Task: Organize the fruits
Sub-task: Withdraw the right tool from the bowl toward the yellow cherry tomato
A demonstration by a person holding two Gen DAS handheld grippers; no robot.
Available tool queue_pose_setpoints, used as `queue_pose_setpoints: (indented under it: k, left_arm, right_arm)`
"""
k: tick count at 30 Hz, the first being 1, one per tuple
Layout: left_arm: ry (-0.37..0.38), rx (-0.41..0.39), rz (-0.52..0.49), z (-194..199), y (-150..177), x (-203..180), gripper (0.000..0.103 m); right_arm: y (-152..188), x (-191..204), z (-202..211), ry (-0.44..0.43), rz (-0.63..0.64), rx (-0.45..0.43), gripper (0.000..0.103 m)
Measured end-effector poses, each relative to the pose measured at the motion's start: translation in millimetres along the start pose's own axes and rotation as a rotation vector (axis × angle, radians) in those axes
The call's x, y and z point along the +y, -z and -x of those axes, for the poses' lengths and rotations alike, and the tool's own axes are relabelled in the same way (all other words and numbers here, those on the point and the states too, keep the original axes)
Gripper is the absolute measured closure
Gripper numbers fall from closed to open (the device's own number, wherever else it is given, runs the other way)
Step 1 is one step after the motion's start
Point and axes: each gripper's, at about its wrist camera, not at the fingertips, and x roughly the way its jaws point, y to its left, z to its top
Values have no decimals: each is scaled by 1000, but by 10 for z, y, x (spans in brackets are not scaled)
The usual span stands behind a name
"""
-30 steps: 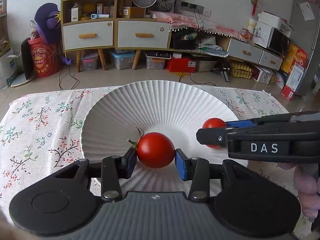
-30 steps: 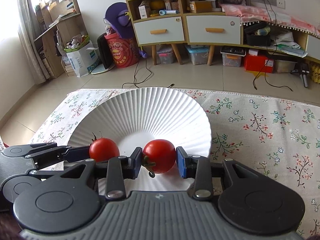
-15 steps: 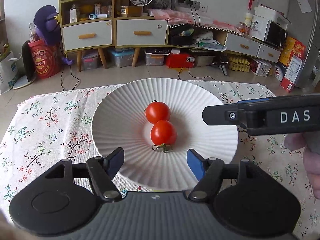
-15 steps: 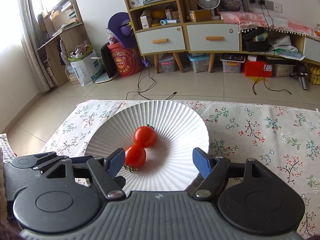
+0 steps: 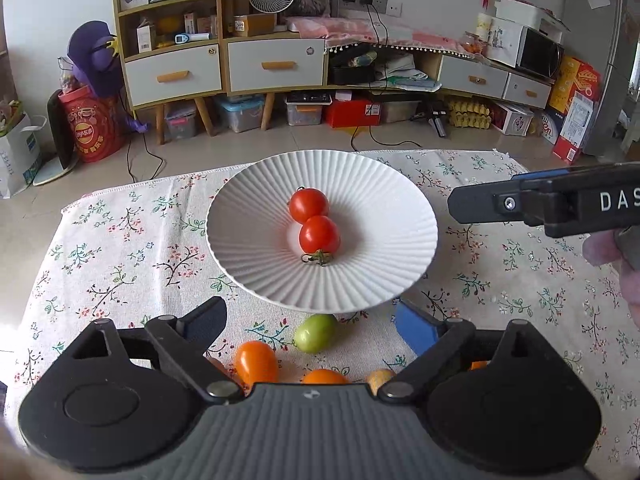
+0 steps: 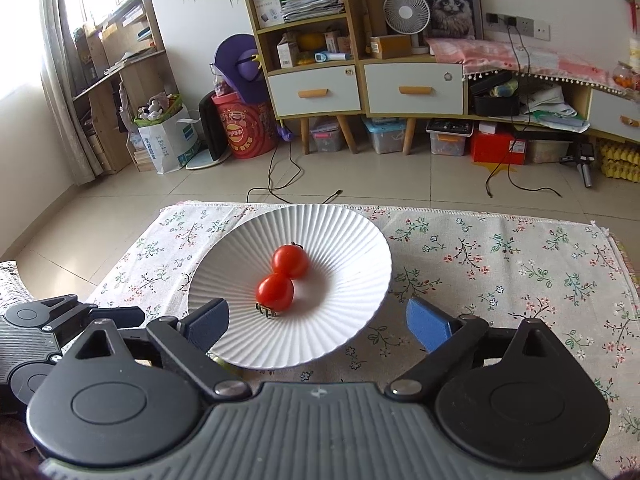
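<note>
Two red tomatoes (image 5: 309, 205) (image 5: 319, 235) lie touching in the middle of a white ribbed plate (image 5: 256, 240). They also show in the right wrist view (image 6: 290, 261) (image 6: 275, 292) on the plate (image 6: 352, 280). My left gripper (image 5: 310, 330) is open and empty, held back from the plate's near rim, above a green tomato (image 5: 316, 333) and orange tomatoes (image 5: 256, 362) (image 5: 325, 377). My right gripper (image 6: 318, 326) is open and empty at the plate's near edge; its side shows in the left wrist view (image 5: 520, 204).
A floral cloth (image 5: 120, 240) covers the table; its far edge (image 6: 480, 212) drops to the tiled floor. A yellowish fruit (image 5: 380, 378) lies partly hidden behind my left gripper. Cabinets and boxes stand across the room.
Both grippers let go of their red tomatoes on the plate, opened wide and drew back toward me. The loose tomatoes in front of the plate came into the left view.
</note>
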Motion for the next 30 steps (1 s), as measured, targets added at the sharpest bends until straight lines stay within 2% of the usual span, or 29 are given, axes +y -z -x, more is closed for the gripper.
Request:
queue_pose_setpoints:
  k: [5, 14, 30]
  left_arm:
    - [-13, 4, -10, 103, 115, 2, 4]
    - [12, 18, 2, 248, 336, 47, 4]
    - [18, 1, -68, 578, 683, 234, 4]
  right_arm:
    - [63, 24, 84, -1, 2, 9, 3]
    - [235, 88, 186, -24, 21, 15, 1]
    - [659, 421, 307, -87, 142, 28, 1]
